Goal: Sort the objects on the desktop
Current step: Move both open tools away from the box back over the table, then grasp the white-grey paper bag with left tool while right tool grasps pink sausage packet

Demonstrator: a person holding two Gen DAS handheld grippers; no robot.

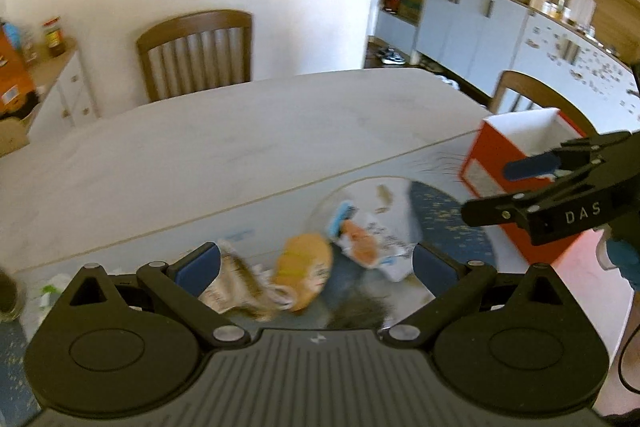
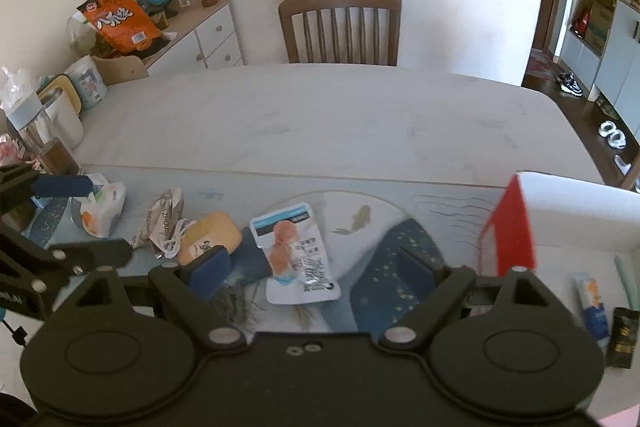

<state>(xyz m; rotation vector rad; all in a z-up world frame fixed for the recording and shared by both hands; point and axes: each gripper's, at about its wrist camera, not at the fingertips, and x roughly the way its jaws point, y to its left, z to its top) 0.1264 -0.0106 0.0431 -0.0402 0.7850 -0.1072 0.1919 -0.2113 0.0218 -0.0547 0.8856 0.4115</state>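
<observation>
- The left gripper point(image 1: 316, 263) is seen low and close in the left wrist view, with its 2 blue pads spread wide and nothing held between them.
- The right gripper point(image 2: 316, 269) is seen the same way in the right wrist view: its jaws are spread wide and nothing is held.
- A blue patterned mat point(image 2: 400, 267) is spread under both grippers on the near part of the table point(image 2: 320, 115).
- A white snack packet point(image 2: 296, 251) with an orange picture and a blue top is laid flat on the mat, between the right gripper's pads and just past them.
- A round yellow-orange snack point(image 2: 212, 235) is placed just left of that packet, touching the near left pad in the picture.
- A crumpled silver wrapper point(image 2: 164, 223) is found left of the yellow snack, and a small white bag point(image 2: 102, 211) is found further left.
- A red and white box point(image 2: 516, 227) is stood at the right side of the mat, with its top open.
- 2 small packets, 1 blue and orange point(image 2: 592, 303) and 1 black point(image 2: 622, 337), are laid to the right of the box.
- Far back, a wooden chair point(image 2: 340, 27) is pushed up to the table, and a white cabinet point(image 2: 212, 35) is stood by the wall.
</observation>
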